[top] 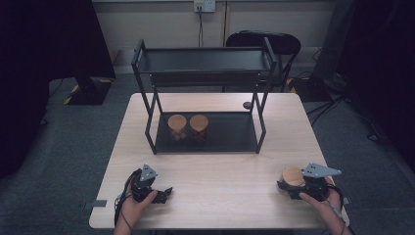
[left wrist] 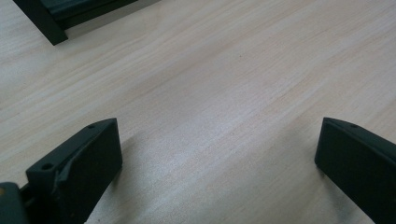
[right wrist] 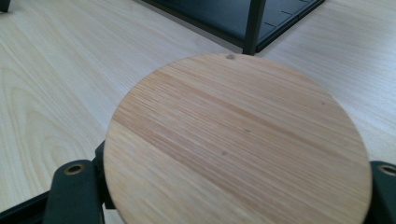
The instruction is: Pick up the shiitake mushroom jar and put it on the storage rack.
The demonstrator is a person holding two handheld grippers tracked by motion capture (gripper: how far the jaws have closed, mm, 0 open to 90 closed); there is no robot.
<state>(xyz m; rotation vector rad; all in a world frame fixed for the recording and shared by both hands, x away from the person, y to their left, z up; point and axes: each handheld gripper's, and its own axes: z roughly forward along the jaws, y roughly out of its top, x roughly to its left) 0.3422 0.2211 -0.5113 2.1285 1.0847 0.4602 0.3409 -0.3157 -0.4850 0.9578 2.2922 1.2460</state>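
- Right gripper [top: 297, 187] jaws closed around a wood-lidded jar [right wrist: 236, 140], low at the counter's [top: 220, 186] near right corner.
- Left gripper [top: 159, 195] jaws wide apart, empty, over bare counter.
- Probably a shelving step: two like jars [top: 188, 128] already on the rack's [top: 205, 139] lower shelf.
- Next: lift, carry forward-left, clear the rack's leg.
- Jar upright, lid up, long axis vertical.

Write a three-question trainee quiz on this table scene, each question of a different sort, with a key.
1. True or false: the left gripper holds a jar.
2. How many jars stand on the bottom shelf of the black rack?
3. The jar with the wooden lid sits between the jaws of the: A) left gripper B) right gripper C) neither

Key: 1 false, its jaws are open over bare table. 2 two. 3 B.
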